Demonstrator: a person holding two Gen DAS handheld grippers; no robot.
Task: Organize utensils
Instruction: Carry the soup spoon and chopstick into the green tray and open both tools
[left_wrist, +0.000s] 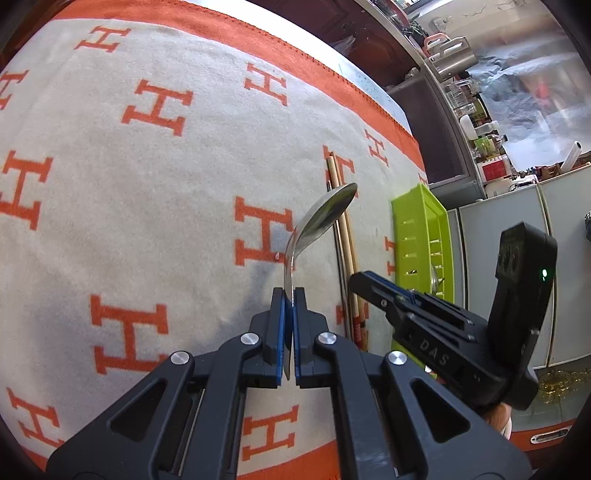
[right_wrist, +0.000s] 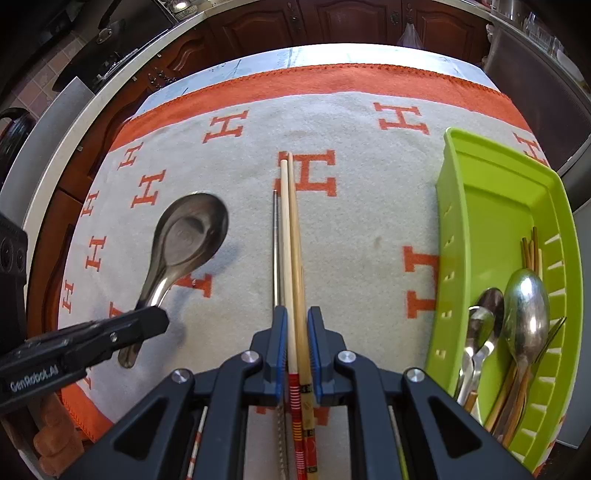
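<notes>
My left gripper (left_wrist: 289, 306) is shut on the handle of a metal soup spoon (left_wrist: 325, 214) and holds it above the cloth; the spoon also shows in the right wrist view (right_wrist: 192, 232), at the left. My right gripper (right_wrist: 297, 325) has its jaws around two wooden chopsticks (right_wrist: 291, 236) that lie on the cloth, nearly closed on them. A thin metal chopstick (right_wrist: 276, 251) lies just left of them, outside the jaws. A green utensil tray (right_wrist: 491, 206) at the right holds spoons (right_wrist: 524, 306), a fork and chopsticks.
A grey cloth with orange H letters and an orange border (right_wrist: 332, 79) covers the table. Dark wooden cabinets stand beyond the far edge. A steel counter with jars and a kettle (left_wrist: 450, 55) is at the right of the left wrist view.
</notes>
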